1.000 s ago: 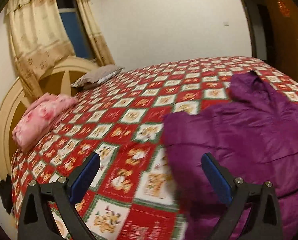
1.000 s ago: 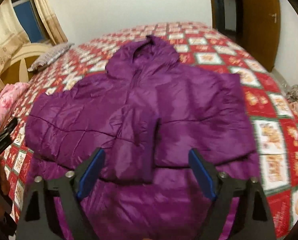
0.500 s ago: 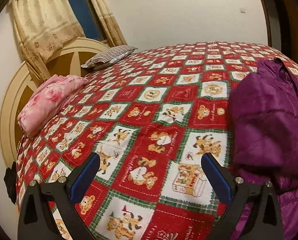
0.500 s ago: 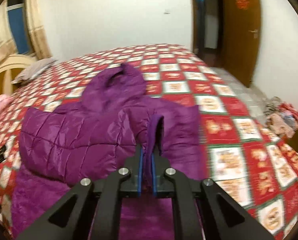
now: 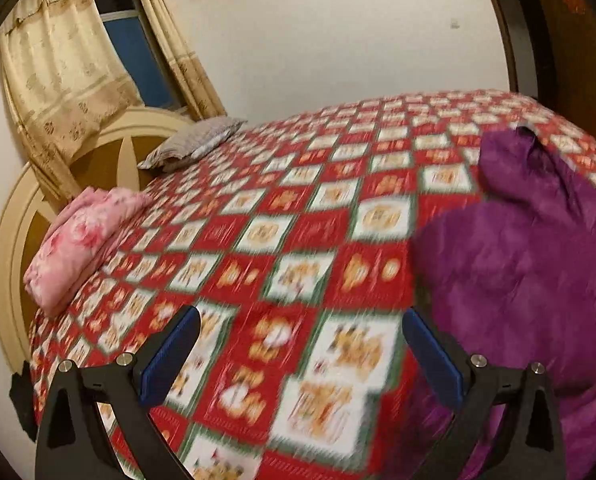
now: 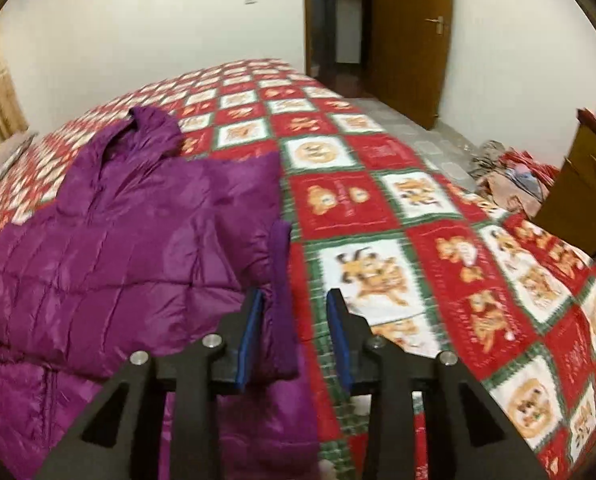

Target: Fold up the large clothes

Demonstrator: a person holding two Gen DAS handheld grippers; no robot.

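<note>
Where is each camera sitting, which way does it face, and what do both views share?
Left wrist: on the left gripper, jaws wide with nothing between them, looking across the bedspread toward the headboard and curtains.
Right wrist: on the right gripper, jaws opening around the jacket's cuff, facing the door.
Shared: the purple jacket, bedspread and grey pillow.

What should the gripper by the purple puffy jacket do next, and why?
Probably the right gripper should finish letting go and back away. Its jaws are opening, and the cuff of the purple quilted hooded jacket's sleeve sits loosely between them, already laid across the jacket on the red-and-white bear-print bedspread. The left gripper is open and empty.
</note>
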